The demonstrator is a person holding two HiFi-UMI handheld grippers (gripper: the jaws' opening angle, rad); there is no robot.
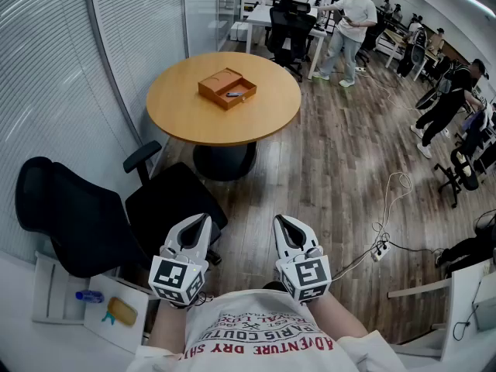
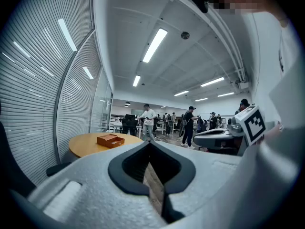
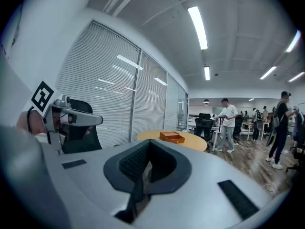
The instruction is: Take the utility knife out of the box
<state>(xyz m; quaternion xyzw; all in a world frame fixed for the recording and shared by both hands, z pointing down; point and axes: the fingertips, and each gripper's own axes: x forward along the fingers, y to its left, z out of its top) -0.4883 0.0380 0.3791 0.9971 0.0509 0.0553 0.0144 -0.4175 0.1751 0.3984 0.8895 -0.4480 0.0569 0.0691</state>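
An open orange-brown box point(image 1: 226, 88) lies on a round wooden table point(image 1: 186, 111) far ahead of me, with a small dark utility knife point(image 1: 233, 94) in its front compartment. Both grippers hang low near my body, well short of the table. My left gripper point(image 1: 204, 220) is shut and holds nothing. My right gripper point(image 1: 280, 220) is likewise shut and empty. The left gripper view shows its closed jaws point(image 2: 150, 144) with the box point(image 2: 110, 140) small in the distance. From the right gripper point(image 3: 148, 143) the box point(image 3: 172, 137) also looks small and distant.
A black office chair point(image 1: 85, 215) stands between me and the table on the left. Blinds and a glass wall point(image 1: 70, 68) run along the left. A power strip and cables point(image 1: 378, 250) lie on the wood floor at right. People point(image 1: 349, 25) stand beyond the table.
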